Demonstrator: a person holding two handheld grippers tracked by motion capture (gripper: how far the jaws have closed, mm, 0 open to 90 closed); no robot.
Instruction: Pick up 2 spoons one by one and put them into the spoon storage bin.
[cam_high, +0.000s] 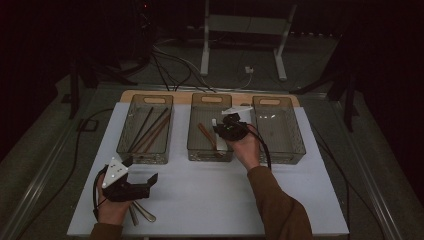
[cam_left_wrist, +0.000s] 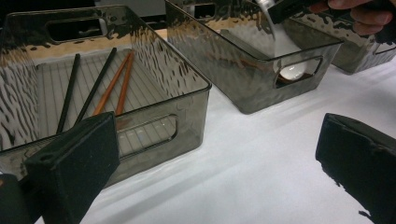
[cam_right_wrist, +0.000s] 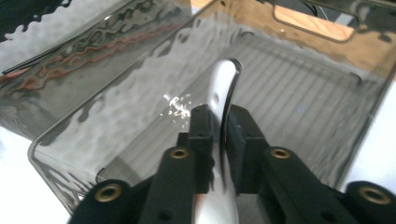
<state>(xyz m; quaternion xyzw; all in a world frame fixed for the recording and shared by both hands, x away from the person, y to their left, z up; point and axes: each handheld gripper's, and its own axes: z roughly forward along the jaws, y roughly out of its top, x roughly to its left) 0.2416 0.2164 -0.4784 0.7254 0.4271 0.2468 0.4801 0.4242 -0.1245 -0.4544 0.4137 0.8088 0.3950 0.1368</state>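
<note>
Three smoky see-through bins in a row across the white bench (cam_high: 210, 200): left bin (cam_high: 145, 129) with black and brown chopsticks (cam_high: 150, 130), middle bin (cam_high: 210, 131) with brown chopsticks (cam_high: 206, 135), right bin (cam_high: 278, 129).

Near wall and side walls of the middle bin close around the right gripper (cam_high: 231, 127), held over that bin by the right hand (cam_high: 246, 146). Shiny metal utensil handle (cam_right_wrist: 223, 93) between the two black jaws, rising past their tips, its lower end inside the bin; jaws nearly closed, flanking the handle on both sides, pads seemingly against it. In the left gripper view, same utensil (cam_left_wrist: 280, 42) slanting down into the middle bin.

Left gripper (cam_high: 142, 175) low at the near left of the bench, jaws spread wide with only bare bench between them. More metal cutlery (cam_high: 142, 212) lying on the bench just beside the left hand (cam_high: 112, 207).

White sheet over a wooden board; dark room beyond, cables on the floor, white stand legs (cam_high: 242, 45) behind.
</note>
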